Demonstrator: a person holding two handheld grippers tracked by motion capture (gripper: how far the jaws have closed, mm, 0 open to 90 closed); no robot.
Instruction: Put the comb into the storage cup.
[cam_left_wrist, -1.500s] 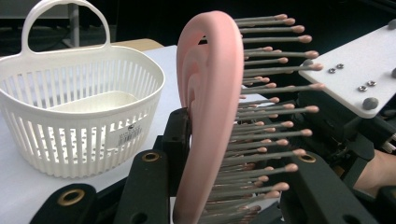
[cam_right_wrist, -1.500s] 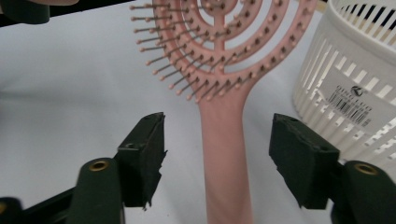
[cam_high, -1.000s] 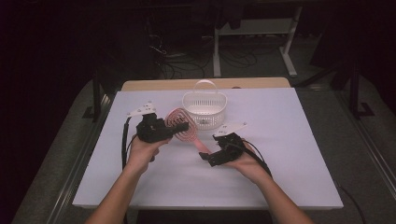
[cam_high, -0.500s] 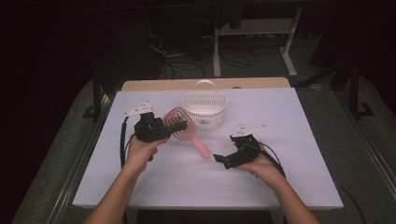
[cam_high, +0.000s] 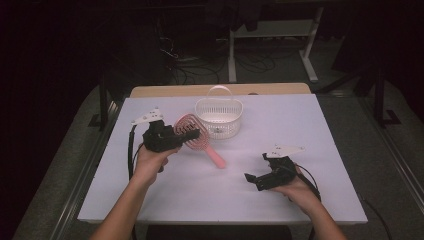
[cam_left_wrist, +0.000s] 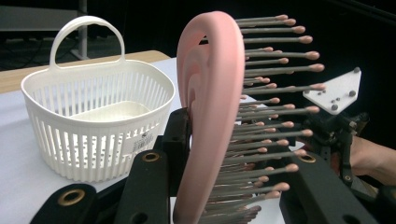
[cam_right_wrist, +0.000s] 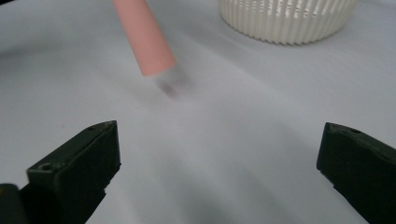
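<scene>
1. The left gripper (cam_high: 172, 137) is clamped on the head of the pink hairbrush (cam_high: 196, 139), just beside the white basket (cam_high: 219, 117).
2. In the left gripper view, the brush handle is cut off below.
3. The right gripper (cam_high: 255, 179), jaws wide apart after just opening, holds nothing; its view blurs the handle tip above the table (cam_high: 300, 120).

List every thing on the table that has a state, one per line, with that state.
Pink hairbrush: clamped by its head in the left tool, bristles sideways, handle slanting down toward the table.
White basket: upright on the table, handle up, nothing visible inside.
Left tool: shut on the hairbrush head.
Right tool: jaws wide apart after just opening, nothing between them, low over the table short of the handle.
</scene>
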